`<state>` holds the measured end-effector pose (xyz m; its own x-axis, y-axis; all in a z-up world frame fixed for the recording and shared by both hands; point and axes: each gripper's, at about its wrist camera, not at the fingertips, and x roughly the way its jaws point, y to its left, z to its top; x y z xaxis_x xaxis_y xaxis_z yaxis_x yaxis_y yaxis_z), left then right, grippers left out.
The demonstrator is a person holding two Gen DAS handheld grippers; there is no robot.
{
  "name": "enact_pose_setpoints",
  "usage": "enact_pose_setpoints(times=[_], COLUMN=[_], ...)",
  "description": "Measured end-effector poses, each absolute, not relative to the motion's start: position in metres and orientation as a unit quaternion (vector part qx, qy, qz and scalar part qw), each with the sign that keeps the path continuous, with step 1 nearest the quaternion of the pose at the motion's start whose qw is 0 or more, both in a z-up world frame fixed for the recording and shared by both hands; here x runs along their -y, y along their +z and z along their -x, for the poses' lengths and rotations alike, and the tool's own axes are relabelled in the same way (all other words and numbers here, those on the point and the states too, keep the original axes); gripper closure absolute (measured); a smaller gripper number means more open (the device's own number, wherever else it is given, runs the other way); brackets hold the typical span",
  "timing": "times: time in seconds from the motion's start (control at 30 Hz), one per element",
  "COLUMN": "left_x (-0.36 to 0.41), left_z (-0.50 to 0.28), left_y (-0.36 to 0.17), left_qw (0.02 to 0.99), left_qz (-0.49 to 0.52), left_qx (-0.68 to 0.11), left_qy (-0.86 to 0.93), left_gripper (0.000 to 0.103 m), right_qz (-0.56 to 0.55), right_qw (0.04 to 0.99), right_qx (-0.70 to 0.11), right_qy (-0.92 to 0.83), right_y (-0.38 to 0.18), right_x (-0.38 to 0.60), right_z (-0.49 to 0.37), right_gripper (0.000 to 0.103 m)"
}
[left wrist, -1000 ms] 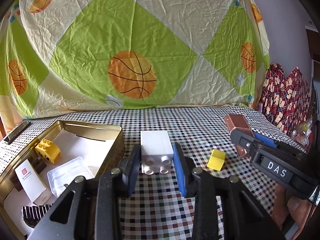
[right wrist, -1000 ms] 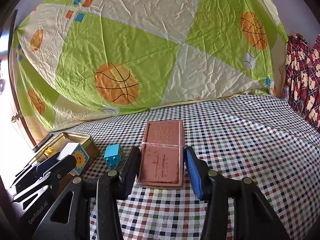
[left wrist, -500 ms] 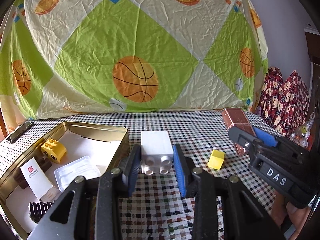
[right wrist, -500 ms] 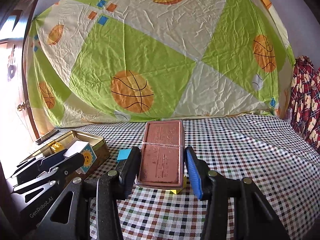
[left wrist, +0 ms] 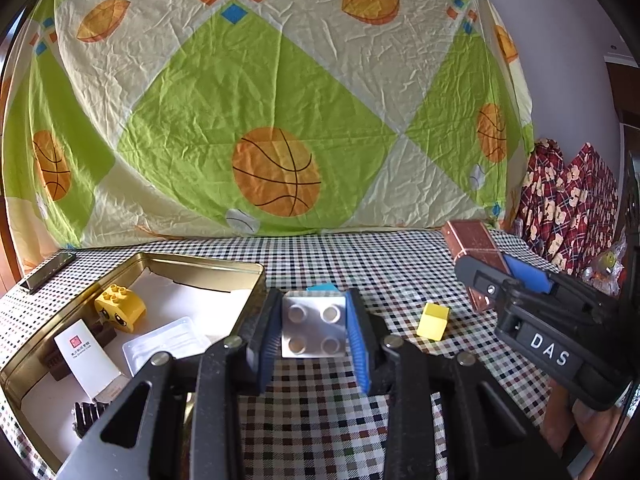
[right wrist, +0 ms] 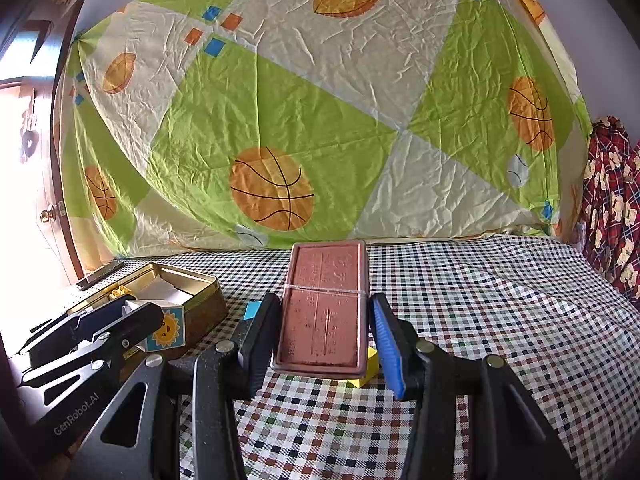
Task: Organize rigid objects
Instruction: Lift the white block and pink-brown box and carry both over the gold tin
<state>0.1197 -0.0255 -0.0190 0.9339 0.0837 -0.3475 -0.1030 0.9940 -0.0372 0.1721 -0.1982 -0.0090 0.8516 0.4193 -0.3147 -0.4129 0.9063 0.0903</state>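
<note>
The open gold metal tin [left wrist: 192, 268] sat at nine o'clock on the checked tablecloth [left wrist: 360, 256], with the yellow face brick [left wrist: 119, 309], a white card [left wrist: 86, 356] and a clear plastic tray [left wrist: 166, 346] inside it. At three o'clock of the tin, the left gripper [left wrist: 313, 334] held the white studded block [left wrist: 313, 332] above the cloth. Further toward three o'clock lay the small yellow cube [left wrist: 433, 321], and beyond it the right gripper [left wrist: 486, 276] held the copper-coloured flat case [left wrist: 474, 242].
</note>
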Motion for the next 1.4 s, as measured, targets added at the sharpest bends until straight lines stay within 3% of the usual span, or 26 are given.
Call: enact_pose_setpoints(times=[1.4], left_x=[0.013], left_z=[-0.089], left_y=[-0.013], left_qw=[0.988], left_qz=[0.032], left_qx=[-0.142], left_qy=[0.054], left_gripper=[0.073], right_qz=[-0.028], right_qw=[0.954], right_qx=[-0.153], right_qy=[0.257], right_y=[-0.010], right_x=[0.198], right_z=[-0.151], right_gripper=[0.054])
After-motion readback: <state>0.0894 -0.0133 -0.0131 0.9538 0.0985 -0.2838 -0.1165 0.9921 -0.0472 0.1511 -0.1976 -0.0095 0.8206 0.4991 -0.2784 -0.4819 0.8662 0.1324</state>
